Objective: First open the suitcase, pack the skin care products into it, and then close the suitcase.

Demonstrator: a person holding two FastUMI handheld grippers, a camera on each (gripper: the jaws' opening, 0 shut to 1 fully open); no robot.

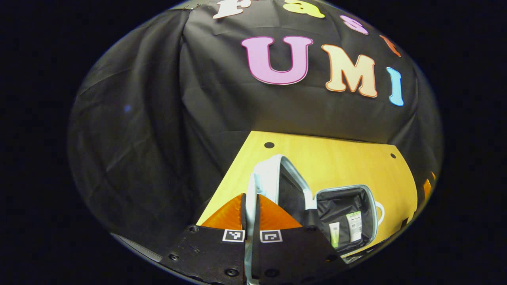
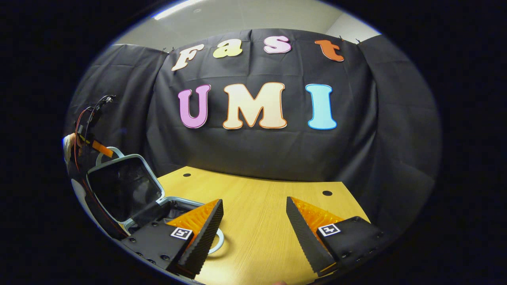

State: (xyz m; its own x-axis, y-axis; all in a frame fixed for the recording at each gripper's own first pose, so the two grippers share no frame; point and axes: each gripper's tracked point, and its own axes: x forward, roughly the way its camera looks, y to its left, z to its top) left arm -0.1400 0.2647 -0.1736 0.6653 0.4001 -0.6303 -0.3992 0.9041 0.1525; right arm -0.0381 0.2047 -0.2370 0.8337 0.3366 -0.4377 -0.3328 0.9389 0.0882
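The white suitcase stands open on the wooden table (image 1: 336,158). Its lid (image 1: 273,174) is raised nearly upright, and my left gripper (image 1: 250,198) is shut on the lid's rim, which runs between both fingers. The black-lined base (image 1: 370,198) holds a small pale tube (image 1: 334,233) and a white skin care tube (image 1: 353,225) side by side. In the right gripper view the lid (image 2: 122,186) stands at the left with the left gripper (image 2: 99,148) and a hand (image 2: 69,144) at its top edge. My right gripper (image 2: 254,201) hangs open over bare table (image 2: 257,237), right of the suitcase base (image 2: 174,206).
The suitcase's white loop handle (image 2: 219,241) lies on the table just under my right gripper's left finger. Black cloth walls close in the table at the back and sides. Small dark holes (image 2: 327,193) dot the tabletop near its far edge.
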